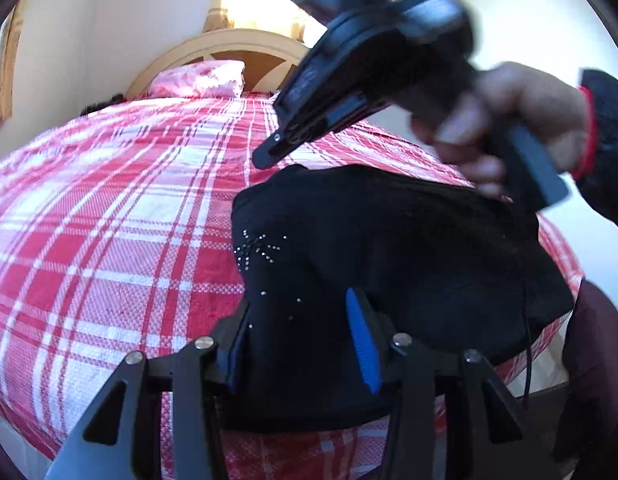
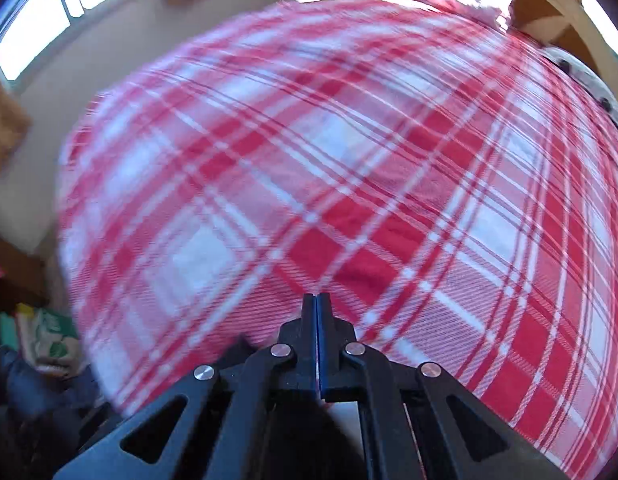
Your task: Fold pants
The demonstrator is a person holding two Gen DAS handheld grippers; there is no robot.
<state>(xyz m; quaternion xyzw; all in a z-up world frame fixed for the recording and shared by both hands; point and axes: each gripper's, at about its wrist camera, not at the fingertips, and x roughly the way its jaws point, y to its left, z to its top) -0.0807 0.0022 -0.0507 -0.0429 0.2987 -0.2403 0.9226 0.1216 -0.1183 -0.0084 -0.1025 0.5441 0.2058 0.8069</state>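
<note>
The black pants (image 1: 389,248) lie bunched in a dark heap on the red-and-white plaid bedspread (image 1: 109,220), toward the bed's near edge, at about 4 o'clock in the left wrist view. A small cluster of shiny studs (image 1: 257,250) glints on the fabric's left side. The left gripper (image 1: 301,332) sits low at 6 o'clock, its jaws apart with pants fabric lying between them — the blue pad (image 1: 363,340) of one finger shows against the black cloth. Above the heap, at 1 o'clock, the right gripper (image 1: 269,152) hangs clear of the pants, held in the person's right hand (image 1: 509,120). From its own camera the right gripper's jaws are pressed together on nothing, over bare plaid. A pink pillow (image 1: 205,80) rests at 12 o'clock against the headboard (image 1: 229,40).
</note>
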